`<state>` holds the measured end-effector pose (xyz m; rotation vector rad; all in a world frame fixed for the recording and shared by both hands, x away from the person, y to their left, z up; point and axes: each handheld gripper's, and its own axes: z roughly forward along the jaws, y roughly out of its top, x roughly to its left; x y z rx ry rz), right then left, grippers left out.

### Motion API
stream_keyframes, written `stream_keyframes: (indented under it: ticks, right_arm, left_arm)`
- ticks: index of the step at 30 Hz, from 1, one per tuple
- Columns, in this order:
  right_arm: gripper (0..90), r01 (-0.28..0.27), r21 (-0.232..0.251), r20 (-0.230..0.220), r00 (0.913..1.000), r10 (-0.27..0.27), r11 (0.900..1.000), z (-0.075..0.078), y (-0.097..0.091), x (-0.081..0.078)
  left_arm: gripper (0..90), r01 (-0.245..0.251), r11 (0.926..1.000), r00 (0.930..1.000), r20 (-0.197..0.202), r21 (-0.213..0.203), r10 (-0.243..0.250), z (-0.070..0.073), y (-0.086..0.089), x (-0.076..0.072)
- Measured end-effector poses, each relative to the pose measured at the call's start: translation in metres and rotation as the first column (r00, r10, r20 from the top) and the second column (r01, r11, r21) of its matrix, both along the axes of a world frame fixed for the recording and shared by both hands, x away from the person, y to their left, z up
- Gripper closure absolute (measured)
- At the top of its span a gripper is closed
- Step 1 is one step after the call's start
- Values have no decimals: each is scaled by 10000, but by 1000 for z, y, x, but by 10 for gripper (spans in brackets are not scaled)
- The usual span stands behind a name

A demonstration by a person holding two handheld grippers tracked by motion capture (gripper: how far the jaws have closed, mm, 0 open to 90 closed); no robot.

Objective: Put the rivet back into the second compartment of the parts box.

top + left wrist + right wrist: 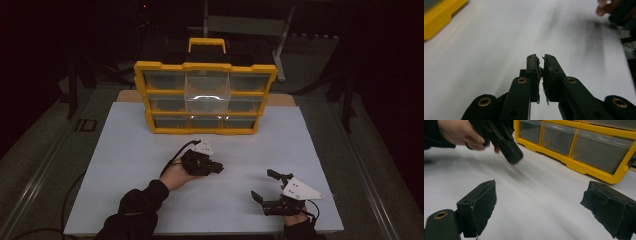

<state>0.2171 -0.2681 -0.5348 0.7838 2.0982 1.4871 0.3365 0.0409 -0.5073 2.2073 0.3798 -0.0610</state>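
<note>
Ahead of the left gripper (218,168), whose jaws are pressed together on nothing, stands the yellow organizer (205,97), its top-middle drawer (207,86) pulled out. The right gripper (265,187) rests near the table (130,150) edge, jaws wide. Likely next: reaching forward to that drawer.

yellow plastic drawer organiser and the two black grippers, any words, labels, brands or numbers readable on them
None can be read.
Yellow plastic drawer organiser with clear drawers: no label or brand shows on its frame or drawer fronts.
Black left gripper and black right gripper: no print on the jaws; the grey plates in the high view show dots, no letters.
</note>
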Motion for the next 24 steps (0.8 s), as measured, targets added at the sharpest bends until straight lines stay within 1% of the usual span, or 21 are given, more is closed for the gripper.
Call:
stream_keyframes:
  ticks: [4, 5, 7, 8, 9, 10, 13, 14, 15, 16, 17, 20, 21, 22, 24]
  right_arm:
    - [101, 2, 16, -38, 10000, -2, 10000, 0, 0, 0]
    - [102, 7, 10, -36, 10000, -7, 10000, 0, 0, 0]
    - [101, 4, 3, -14, 10000, -4, 10000, 0, 0, 0]
    - [101, 7, -6, 5, 10000, -7, 10000, 0, 0, 0]
    - [101, 7, -6, 5, 10000, -7, 10000, 0, 0, 0]
    - [101, 5, -14, 10, 10000, -5, 10000, 0, 0, 0]
    - [101, -6, -3, -3, 10000, 6, 10000, 0, 0, 0]
    - [101, -9, -23, 23, 10000, 9, 10000, 0, 0, 0]
    - [101, -6, -24, 22, 10000, 6, 10000, 0, 1, 0]
    - [101, -6, -24, 22, 10000, 6, 10000, 0, 1, 0]
    - [101, -8, -13, 10, 10000, 8, 10000, 0, 1, 0]
    - [101, -7, -16, -19, 10000, 7, 10000, 0, 1, 0]
    - [101, -7, -16, -19, 10000, 7, 10000, 0, 1, 0]
    - [102, -14, -30, 28, 10000, 14, 10000, 0, 1, 0]
    - [101, -14, -28, 16, 10000, 14, 10000, 0, 1, 0]
  left_arm:
    - [821, 148, 9997, 9997, 214, -216, -144, 20, 6, -4]
    - [821, 134, 9997, 9994, 331, -212, -127, 25, 8, -5]
    - [821, 184, 9991, 9991, 379, -383, -170, 36, 12, -6]
    - [820, 150, 9989, 9988, 464, -454, -129, 41, 14, -7]
    - [821, 150, 9989, 9988, 464, -454, -129, 41, 14, -7]
    - [820, 166, 9978, 9984, 543, -638, -132, 51, 19, -7]
    - [821, 172, 9963, 9974, 716, -841, -111, 67, 26, -7]
    - [821, 183, 9954, 9975, 697, -946, -117, 72, 29, -7]
    - [821, 183, 9954, 9975, 697, -946, -117, 72, 29, -7]
    - [821, 174, 9948, 9971, 758, -1001, -98, 78, 31, -7]
    - [821, 198, 9938, 9965, 826, -1097, -107, 87, 35, -6]
    - [821, 258, 9926, 9950, 991, -1190, -140, 102, 39, -5]
    - [821, 258, 9926, 9950, 991, -1190, -140, 102, 39, -5]
    - [821, 289, 9914, 9937, 1111, -1276, -146, 113, 41, -5]
    - [821, 297, 9905, 9916, 1286, -1343, -123, 122, 42, -4]
